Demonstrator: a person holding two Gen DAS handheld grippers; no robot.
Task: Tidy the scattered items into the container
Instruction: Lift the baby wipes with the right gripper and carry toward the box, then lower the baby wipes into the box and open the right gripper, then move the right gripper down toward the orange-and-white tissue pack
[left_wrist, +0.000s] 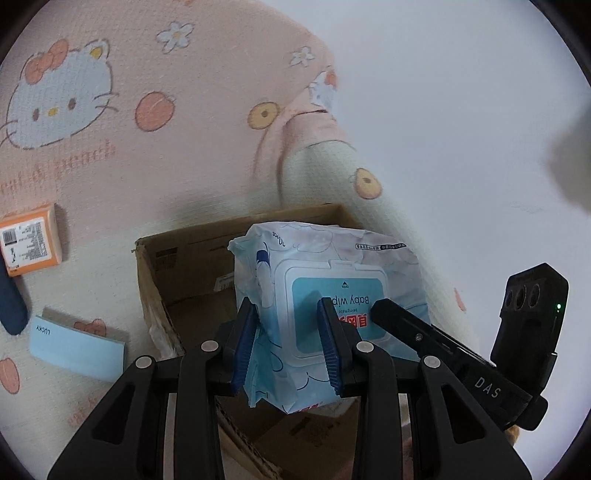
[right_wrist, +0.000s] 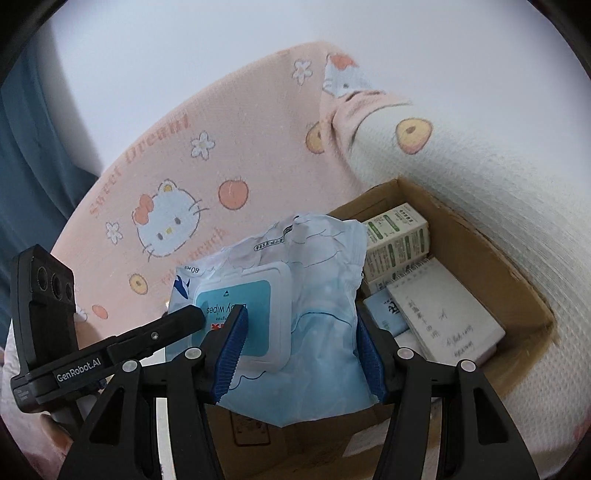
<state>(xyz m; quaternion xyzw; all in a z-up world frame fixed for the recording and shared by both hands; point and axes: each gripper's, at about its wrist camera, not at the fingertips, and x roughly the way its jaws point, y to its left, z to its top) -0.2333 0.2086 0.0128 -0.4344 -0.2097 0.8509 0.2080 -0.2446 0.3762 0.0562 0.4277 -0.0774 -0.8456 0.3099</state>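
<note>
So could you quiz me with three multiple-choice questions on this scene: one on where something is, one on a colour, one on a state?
1. The baby wipes pack is:
A. above the cardboard box
B. under the blanket
C. on a shelf

2. The gripper pads are:
A. red
B. blue
C. yellow

3. The pack is:
A. lying loose
B. held by one gripper
C. held by both

Answers: 1 A, box opening shows beneath it. 2 B, ribbed blue pads. 3 C, left gripper and right gripper both clamp it.
</note>
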